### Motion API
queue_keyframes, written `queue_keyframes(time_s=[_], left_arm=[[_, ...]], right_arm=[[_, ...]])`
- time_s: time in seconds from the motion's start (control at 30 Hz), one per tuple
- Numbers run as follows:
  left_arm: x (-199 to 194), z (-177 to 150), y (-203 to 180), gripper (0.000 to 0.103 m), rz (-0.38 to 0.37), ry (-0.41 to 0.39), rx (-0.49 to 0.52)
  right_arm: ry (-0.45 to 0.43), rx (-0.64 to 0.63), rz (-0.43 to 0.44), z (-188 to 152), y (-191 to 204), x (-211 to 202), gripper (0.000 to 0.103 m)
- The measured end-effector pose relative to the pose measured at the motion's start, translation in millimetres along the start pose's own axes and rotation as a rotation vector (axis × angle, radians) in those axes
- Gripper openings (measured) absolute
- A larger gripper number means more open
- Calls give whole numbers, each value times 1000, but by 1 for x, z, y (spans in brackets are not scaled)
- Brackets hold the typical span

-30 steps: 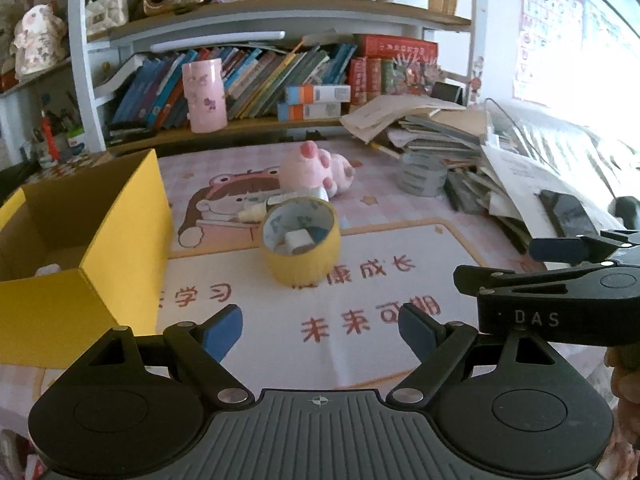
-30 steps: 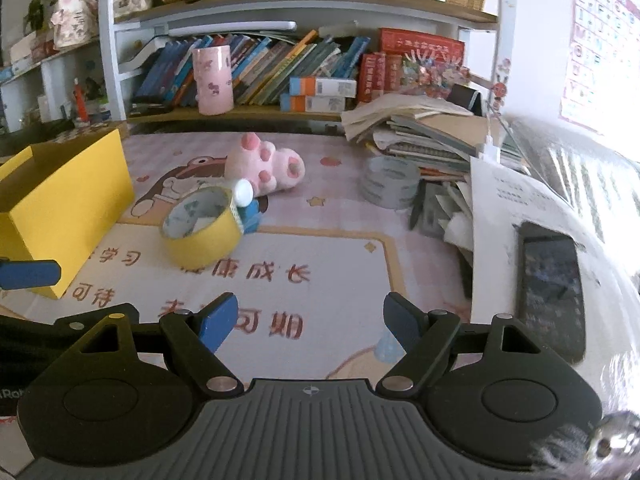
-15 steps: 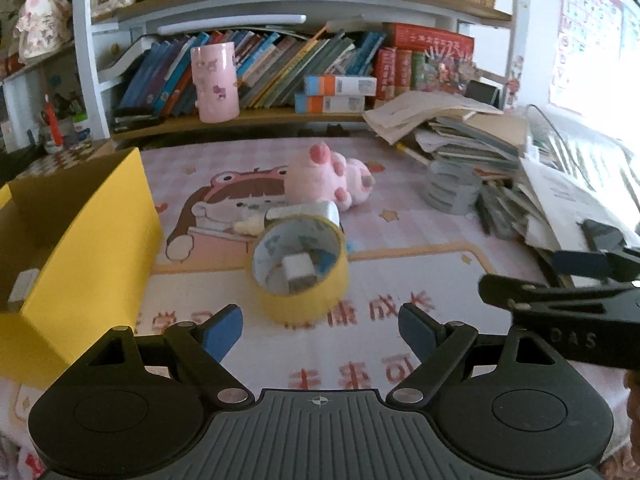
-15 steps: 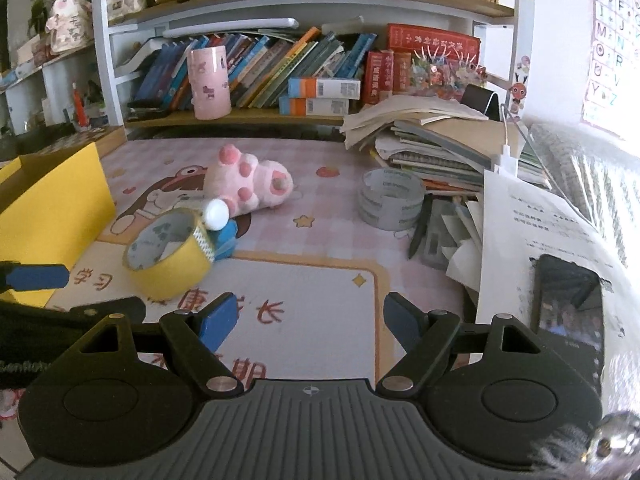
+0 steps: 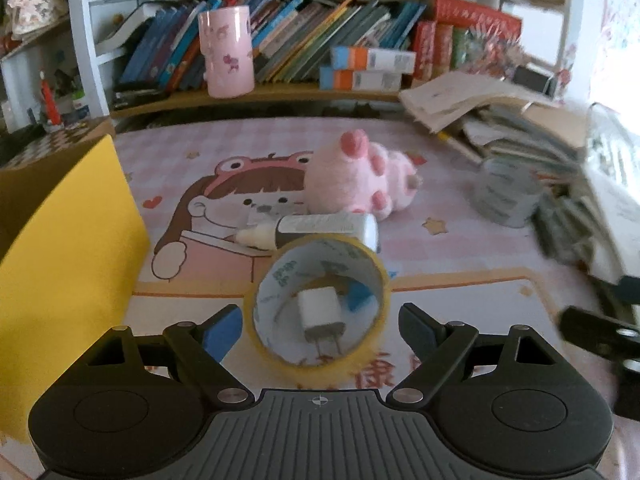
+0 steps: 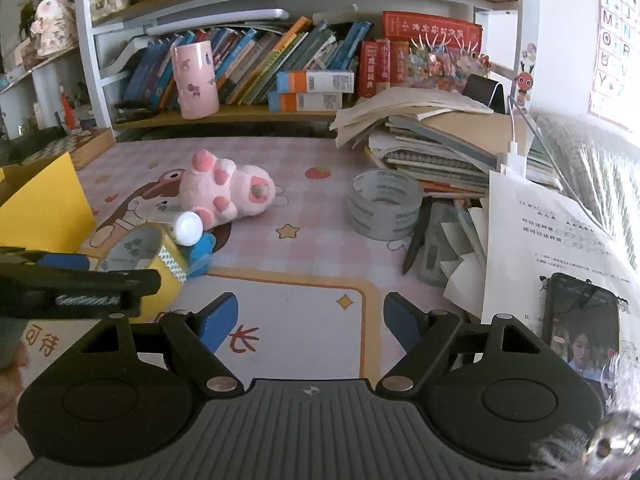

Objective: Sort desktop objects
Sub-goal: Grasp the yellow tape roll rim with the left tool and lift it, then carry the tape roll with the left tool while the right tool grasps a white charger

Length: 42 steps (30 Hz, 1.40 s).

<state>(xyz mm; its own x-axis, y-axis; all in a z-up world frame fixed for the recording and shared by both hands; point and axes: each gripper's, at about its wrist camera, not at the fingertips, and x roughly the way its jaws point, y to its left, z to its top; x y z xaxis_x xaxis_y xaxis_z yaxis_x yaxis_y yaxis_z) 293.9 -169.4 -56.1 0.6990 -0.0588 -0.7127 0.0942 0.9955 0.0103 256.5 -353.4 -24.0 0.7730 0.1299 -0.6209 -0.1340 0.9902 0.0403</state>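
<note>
The left gripper (image 5: 320, 322), jaws opening and unclenched, is straddling the yellow tape roll (image 5: 320, 304) near the desk mat's front edge, apparently risking dropping the loose white charger (image 5: 320, 312) inside.

The desk mat (image 6: 280, 320) carries large red Chinese characters near its front edge, among them 可待 at the left and 长 toward the middle. A wall chart (image 6: 616, 32) at the upper right shows capital letters, with E, M, N, R, V, Y and Z legible. Print on the white sheet (image 6: 532, 248), the grey tape roll (image 6: 384, 204) and the red books (image 6: 428, 32) is too small to make out.
</note>
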Motion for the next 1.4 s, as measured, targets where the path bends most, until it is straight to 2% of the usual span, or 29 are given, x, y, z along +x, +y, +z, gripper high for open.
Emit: queue_keyframes(time_s=[0.23,0.47,0.73,1.07,1.1,1.17,1.27,1.4], left_arm=[[21,4,0,92,-8,29,-3],[21,6,13,88,-63,21,-83],[-34,5,30,88,-64,-62,-171],[-104,-6,50,88,3,-149,-201],[-108,-7,51,88,12,-151,-206],[-116,-10,52,88,29,-156,-212],[-128,-15,54,88,57,-165,-218],[-141,-22,55,88,84,-166,-231]], right_arm=[[6,-12,4,0,-4,4,78],[27,-6,15,-1,-4,6,78],[68,-28,86,-2,9,15,78],[111,-131,229,-4,45,37,75],[114,-143,244,-4,49,39,74],[117,-166,279,-4,58,43,63],[125,-198,340,-4,73,51,55],[131,-248,402,-4,93,63,52]])
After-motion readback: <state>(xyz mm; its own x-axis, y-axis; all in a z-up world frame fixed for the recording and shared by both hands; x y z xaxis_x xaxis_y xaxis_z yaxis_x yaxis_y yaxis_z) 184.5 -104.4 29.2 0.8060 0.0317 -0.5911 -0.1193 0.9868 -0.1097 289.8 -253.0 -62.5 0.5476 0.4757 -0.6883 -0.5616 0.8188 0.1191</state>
